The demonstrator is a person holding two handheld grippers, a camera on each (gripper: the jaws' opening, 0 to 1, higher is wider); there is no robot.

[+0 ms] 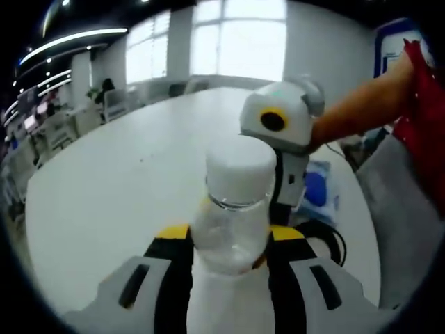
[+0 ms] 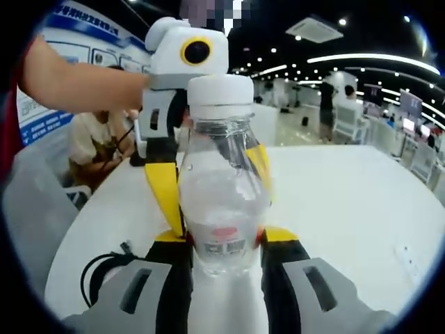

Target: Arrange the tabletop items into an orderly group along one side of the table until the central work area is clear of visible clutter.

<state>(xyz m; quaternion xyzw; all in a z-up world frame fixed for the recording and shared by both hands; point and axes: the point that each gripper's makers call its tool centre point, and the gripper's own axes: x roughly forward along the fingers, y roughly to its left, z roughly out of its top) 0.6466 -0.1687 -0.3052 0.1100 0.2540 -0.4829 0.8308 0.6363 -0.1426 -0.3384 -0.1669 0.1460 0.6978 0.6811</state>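
We see a clear plastic bottle [image 1: 233,216] with a white cap [image 1: 240,170] standing upright above the white surface [image 1: 118,202], caught from two sides. The left gripper [image 1: 226,254] has its fingers [image 1: 172,240] clenched on its body, and the right gripper [image 2: 222,240] grasps the same bottle [image 2: 222,202] from the opposite side. A black cable [image 2: 104,268] lies on the surface beside it.
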